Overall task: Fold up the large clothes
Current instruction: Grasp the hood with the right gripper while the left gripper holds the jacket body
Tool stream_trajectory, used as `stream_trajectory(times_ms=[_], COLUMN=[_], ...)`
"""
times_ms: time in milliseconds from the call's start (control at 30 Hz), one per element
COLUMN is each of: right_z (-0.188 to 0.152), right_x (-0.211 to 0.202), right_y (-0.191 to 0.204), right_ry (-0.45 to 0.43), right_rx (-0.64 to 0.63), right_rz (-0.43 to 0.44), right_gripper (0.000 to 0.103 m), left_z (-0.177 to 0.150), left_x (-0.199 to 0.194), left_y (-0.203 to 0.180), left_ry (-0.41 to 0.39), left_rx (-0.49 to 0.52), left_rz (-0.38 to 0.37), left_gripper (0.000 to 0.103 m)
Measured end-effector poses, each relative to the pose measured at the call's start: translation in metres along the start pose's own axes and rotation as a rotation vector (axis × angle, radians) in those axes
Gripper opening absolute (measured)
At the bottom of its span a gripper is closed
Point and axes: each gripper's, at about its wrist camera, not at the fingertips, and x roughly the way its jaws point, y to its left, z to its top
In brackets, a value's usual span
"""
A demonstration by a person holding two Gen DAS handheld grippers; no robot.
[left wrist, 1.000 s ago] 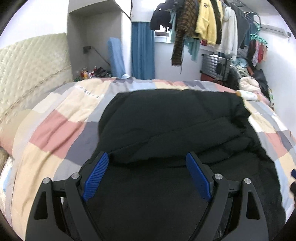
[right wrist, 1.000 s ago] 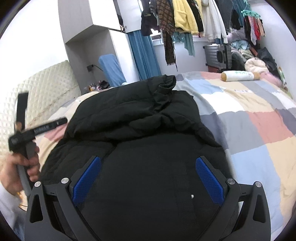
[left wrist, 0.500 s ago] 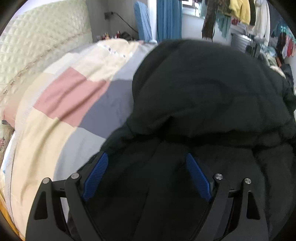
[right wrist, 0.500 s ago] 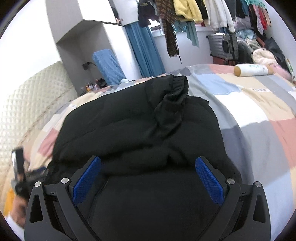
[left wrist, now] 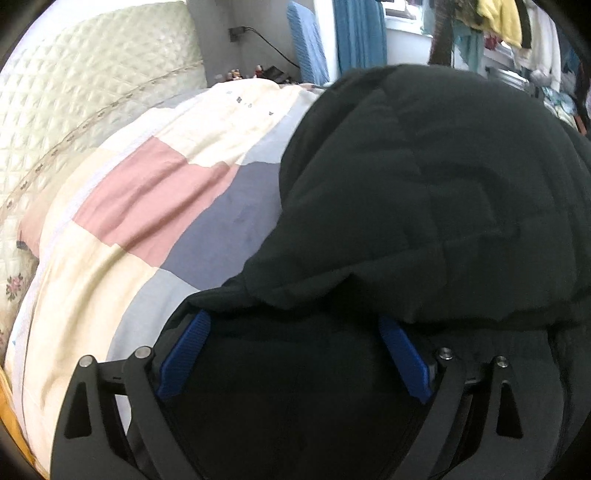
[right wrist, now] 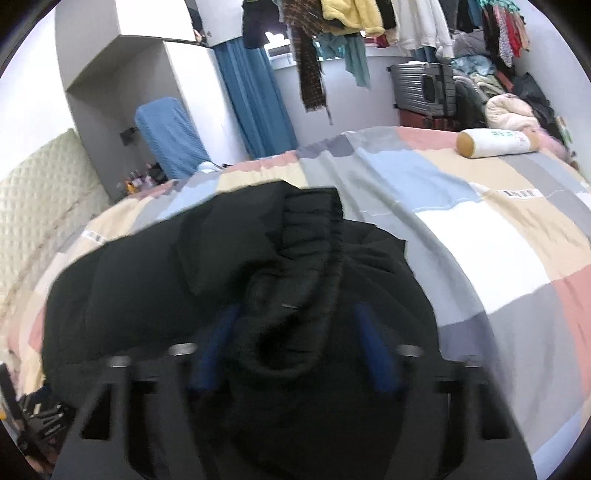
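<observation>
From my left wrist view, the black padded jacket (left wrist: 424, 192) lay heaped on the bed's patchwork quilt (left wrist: 155, 206), filling most of the right side of the picture, with the cream quilted headboard (left wrist: 74, 85) off to the left. My left tongs (left wrist: 291, 354) stood spread wide, their blue pads (left wrist: 184, 354) well apart, with a folded edge of the jacket draped over the tips and dark fabric lying between them; nothing was pinched that I could see. From the right wrist view, the same jacket (right wrist: 184, 273) sat bunched near the quilt's (right wrist: 480, 236) near side, its ribbed cuff or hem (right wrist: 314, 229) standing up in a ridge. My right tongs (right wrist: 295, 350) were blurred; a roll of jacket fabric ran between the two blue pads (right wrist: 373, 350), but I could not tell whether they were clenched on it or loose. Beyond the bed lay a cylindrical bolster (right wrist: 495, 142), a grey suitcase (right wrist: 421, 88), and hanging clothes (right wrist: 351, 18).
</observation>
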Motion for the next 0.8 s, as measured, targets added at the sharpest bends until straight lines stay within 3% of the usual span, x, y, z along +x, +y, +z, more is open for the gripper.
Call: stream_trajectory(times_ms=[67, 133, 367, 533, 600, 700, 800], right_z=[0.003, 0.007, 0.03, 0.052, 0.055, 0.061, 0.061], right_x=[-0.013, -0.024, -0.08, -0.106, -0.116, -0.131, -0.138], right_y=[0.015, 0.03, 0.092, 0.122, 0.127, 0.127, 0.123], right_ry=[-0.021, -0.043, -0.103, -0.094, -0.107, -0.126, -0.145], right_rx=[-0.057, -0.1, -0.2, -0.2, -0.207, -0.186, -0.175], right_rz=[0.006, 0.029, 0.146, 0.235, 0.257, 0.292, 0.295], right_gripper=[0.019, 0.016, 0.013, 0.013, 0.013, 0.013, 0.013], left_z=[0.001, 0.002, 0.009, 0.015, 0.014, 0.02, 0.022], left_x=[-0.001, -0.002, -0.017, 0.0, 0.0, -0.007, -0.017], left_y=[0.003, 0.008, 0.023, 0.032, 0.045, 0.067, 0.093], left_ry=[-0.002, -0.008, -0.077, -0.03, -0.025, -0.075, -0.121], left_rx=[-0.022, -0.049, -0.074, -0.08, -0.127, -0.211, -0.333], left_rz=[0.0, 0.001, 0.039, 0.029, 0.02, 0.047, 0.019], left_gripper=[0.093, 0.093, 0.093, 0.093, 0.093, 0.093, 0.093])
